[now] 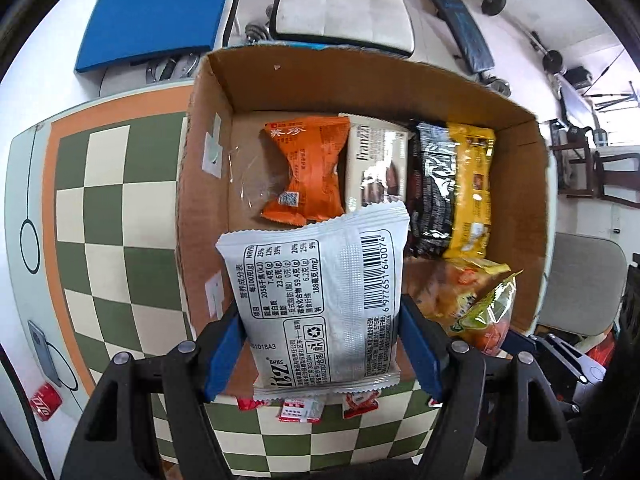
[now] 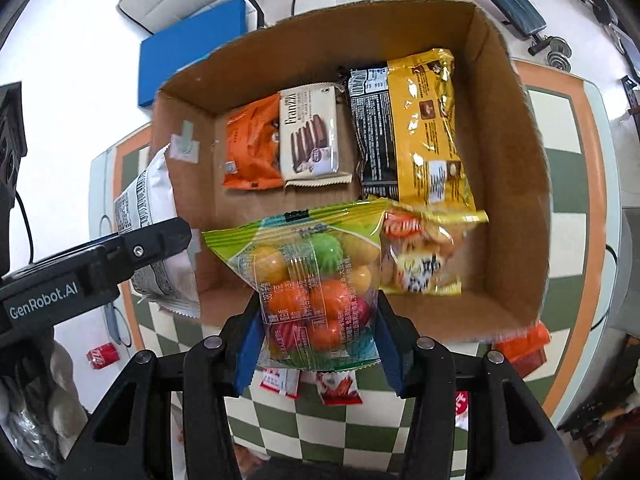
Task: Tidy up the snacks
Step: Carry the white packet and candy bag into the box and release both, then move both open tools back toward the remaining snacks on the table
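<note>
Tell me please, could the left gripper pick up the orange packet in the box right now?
Probably not: the left gripper is already shut on the white packet, which hangs in front of the orange packet.

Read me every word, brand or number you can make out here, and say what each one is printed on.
"6977651640074": barcode on the white foil snack packet.
"01018A3": same packet, lower edge.
"Franzzi": cream biscuit wrapper in the brown cardboard box.
"GenRobot.AI": black body of the left gripper.
Chinese nutrition table and the clear candy bag: too small to read reliably.
</note>
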The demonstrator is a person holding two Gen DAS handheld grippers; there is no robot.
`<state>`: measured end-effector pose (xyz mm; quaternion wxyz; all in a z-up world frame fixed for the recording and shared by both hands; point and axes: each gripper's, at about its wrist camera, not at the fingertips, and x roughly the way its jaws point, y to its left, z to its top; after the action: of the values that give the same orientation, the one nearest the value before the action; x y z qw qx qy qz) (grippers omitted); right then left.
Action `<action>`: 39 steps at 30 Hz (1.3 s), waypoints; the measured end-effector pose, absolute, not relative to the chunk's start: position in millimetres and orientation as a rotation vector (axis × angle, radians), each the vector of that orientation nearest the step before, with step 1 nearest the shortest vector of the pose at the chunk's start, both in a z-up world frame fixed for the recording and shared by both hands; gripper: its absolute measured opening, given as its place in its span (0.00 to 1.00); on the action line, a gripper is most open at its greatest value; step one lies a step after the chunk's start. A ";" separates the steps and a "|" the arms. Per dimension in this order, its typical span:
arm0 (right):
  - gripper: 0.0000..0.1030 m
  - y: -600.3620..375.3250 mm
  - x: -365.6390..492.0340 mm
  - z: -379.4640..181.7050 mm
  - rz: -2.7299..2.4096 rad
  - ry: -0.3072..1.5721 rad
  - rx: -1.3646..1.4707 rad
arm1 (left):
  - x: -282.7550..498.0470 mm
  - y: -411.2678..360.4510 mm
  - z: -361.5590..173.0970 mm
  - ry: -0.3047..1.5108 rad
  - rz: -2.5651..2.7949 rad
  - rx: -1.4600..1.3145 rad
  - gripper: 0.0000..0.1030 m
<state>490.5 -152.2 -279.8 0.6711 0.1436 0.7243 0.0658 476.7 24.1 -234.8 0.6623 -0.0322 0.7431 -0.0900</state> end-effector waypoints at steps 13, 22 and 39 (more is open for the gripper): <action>0.62 -153.8 515.3 -321.8 0.136 1.747 0.335 | 484.7 22.3 -264.2 1.764 -0.217 -0.074 0.76; 0.88 -157.5 520.7 -320.0 0.120 1.725 0.300 | 482.9 24.7 -256.8 1.746 -0.205 -0.093 0.83; 0.88 -164.5 467.4 -270.4 0.096 1.562 0.310 | 412.8 46.9 -176.6 1.453 -0.134 -0.089 0.83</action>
<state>467.4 -164.5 -270.4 0.6985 0.1392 0.7006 0.0430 412.8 46.9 -176.6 0.7447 -0.0407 0.6634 -0.0610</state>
